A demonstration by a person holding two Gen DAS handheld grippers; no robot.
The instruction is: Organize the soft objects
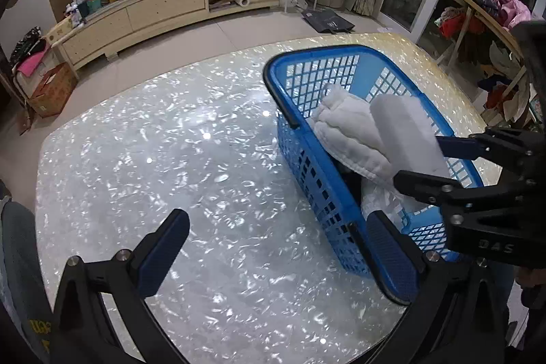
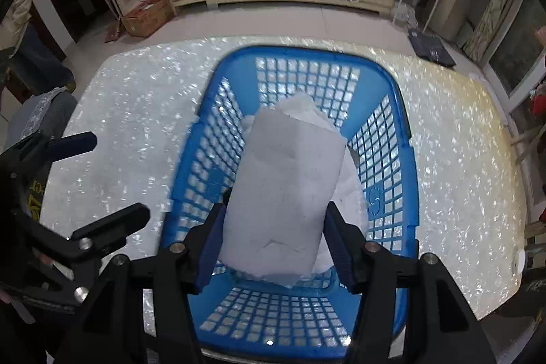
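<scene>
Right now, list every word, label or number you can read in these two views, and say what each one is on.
"DAS": raised letters on the black body of the right gripper, in the left wrist view.
Raised mark on the blue basket side wall: shape unclear, not readable.
Yellow print on the person's dark clothing: cut off, not readable.
Boxes and packets on the cabinet: too small and blurred to read.

Basket (image 2: pixel 402 139) bright blue, grid pattern of square holes. Folded cloth (image 2: pixel 283 186) plain white; second cloth (image 1: pixel 348 135) white, ribbed. Tabletop (image 1: pixel 170 159) silvery white, shimmering flake pattern. Both grippers black, pads (image 1: pixel 163 248) dark blue.
</scene>
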